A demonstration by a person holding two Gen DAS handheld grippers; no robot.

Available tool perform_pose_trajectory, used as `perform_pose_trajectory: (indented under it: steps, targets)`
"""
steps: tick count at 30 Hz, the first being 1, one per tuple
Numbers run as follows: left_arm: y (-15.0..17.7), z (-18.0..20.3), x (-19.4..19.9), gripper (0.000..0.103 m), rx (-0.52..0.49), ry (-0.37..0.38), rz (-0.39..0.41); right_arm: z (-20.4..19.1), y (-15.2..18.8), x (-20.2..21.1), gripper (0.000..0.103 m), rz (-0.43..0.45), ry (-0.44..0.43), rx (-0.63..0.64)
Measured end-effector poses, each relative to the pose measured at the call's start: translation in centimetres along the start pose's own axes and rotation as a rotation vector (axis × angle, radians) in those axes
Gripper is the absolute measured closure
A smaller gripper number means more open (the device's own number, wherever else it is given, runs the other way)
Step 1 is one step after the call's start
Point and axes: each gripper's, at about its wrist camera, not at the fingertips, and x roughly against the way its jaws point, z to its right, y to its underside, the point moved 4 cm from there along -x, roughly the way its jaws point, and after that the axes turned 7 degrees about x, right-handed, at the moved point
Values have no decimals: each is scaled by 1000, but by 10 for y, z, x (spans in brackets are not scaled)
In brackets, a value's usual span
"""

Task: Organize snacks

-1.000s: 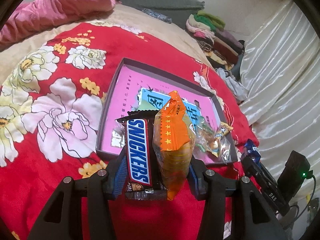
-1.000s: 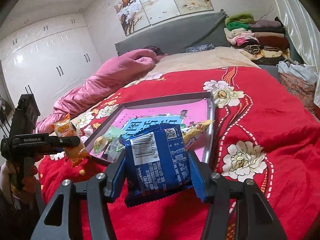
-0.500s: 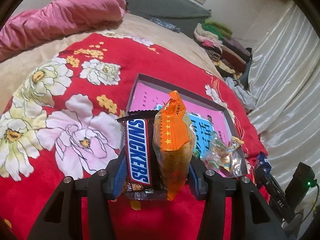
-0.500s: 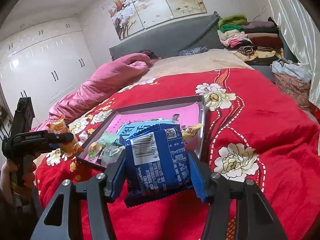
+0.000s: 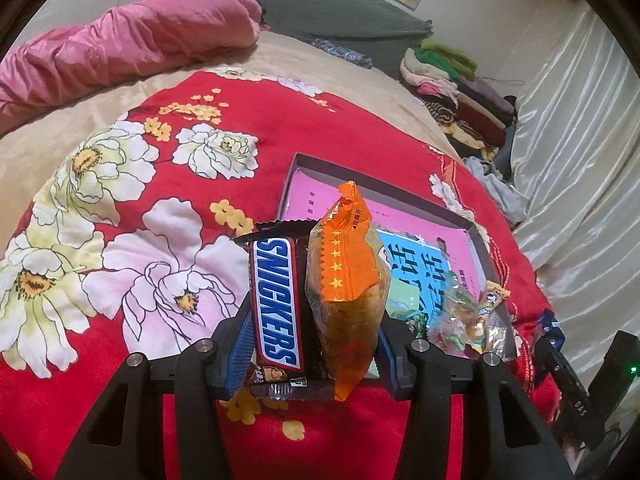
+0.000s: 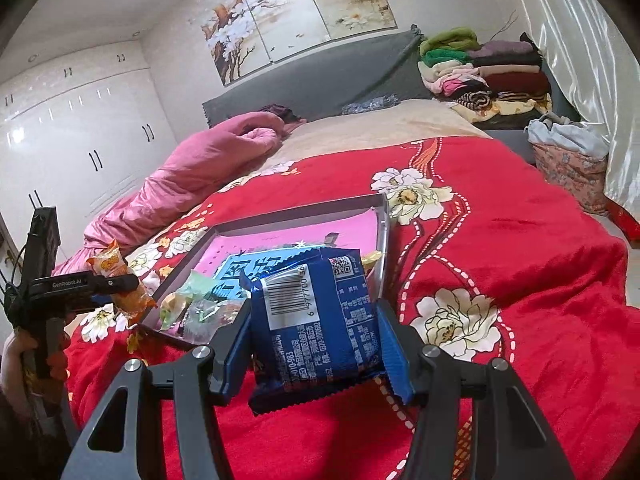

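The chocolate bar (image 5: pixel 277 300) and orange packet (image 5: pixel 347 280) sit clamped together in the left gripper (image 5: pixel 312 344) at the tray's (image 5: pixel 372 184) seven o'clock; release them low over bare pink. Only the right view shows the right gripper (image 6: pixel 314 344) clamping a blue packet (image 6: pixel 316 320).

Red bedspread (image 5: pixel 360 136), white and pink peonies, under my black tongs.

My left tongs (image 5: pixel 314 344), blue-padded, frame a brown Snickers bar (image 5: pixel 278 300) lettered white on blue and an orange packet (image 5: pixel 348 280) with yellow stars. My right tongs (image 6: pixel 314 344) frame a dark blue packet (image 6: pixel 320 320) with a white barcode. The grey-rimmed tray (image 6: pixel 384 232) has a pink liner with a light blue panel. A pink quilt (image 5: pixel 128 44) and grey headboard (image 6: pixel 320 84) lie beyond.
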Motion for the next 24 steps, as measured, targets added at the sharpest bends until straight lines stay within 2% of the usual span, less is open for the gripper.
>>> perform_pose_trajectory:
  steps: [24]
  targets:
    - [5,6,-20,49,-31,-21,-29,7,-3,-23,46,-36,53,2]
